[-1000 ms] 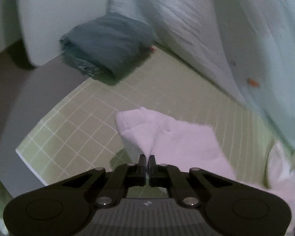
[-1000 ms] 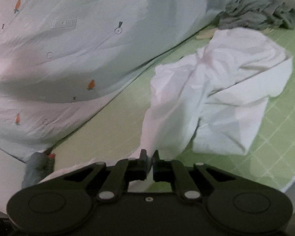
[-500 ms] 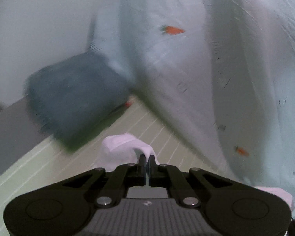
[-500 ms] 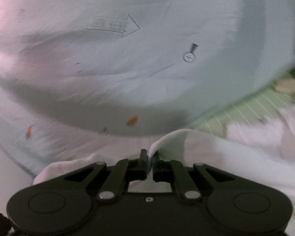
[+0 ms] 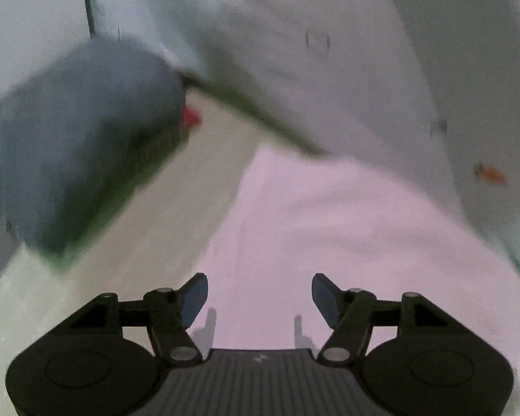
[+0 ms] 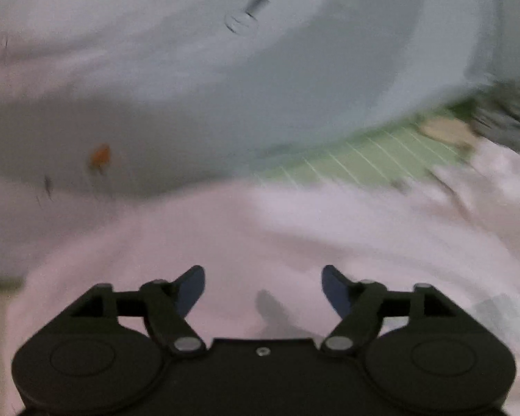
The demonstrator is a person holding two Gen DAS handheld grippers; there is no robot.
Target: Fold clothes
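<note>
Biggest thing in my view is the pale blue quilt (image 6: 260,79), printed with little carrots, banked up along the far side in both cameras. Under it I see the green checked mat (image 6: 371,163), a strip showing far right in the right camera and a blurred pale stretch running down the left in the left camera. On that mat lies the white garment (image 5: 329,235), spread flat right in front of both tongs, its far edge tucked against the foot of the quilt. Far left, I've got the folded grey clothes (image 5: 76,145) sitting on the mat, just beside the white garment's left edge but not touching it, with a small red thing (image 5: 190,118) at their right corner. Far right in the right camera, a blurred grey heap (image 6: 506,121) sits beyond the white cloth.

Left tongs (image 5: 260,294): jaws spreading apart, nothing pinched, white cloth lying below the gap. Right tongs (image 6: 262,287): same story, jaws widening, pads clear of the cloth underneath.
</note>
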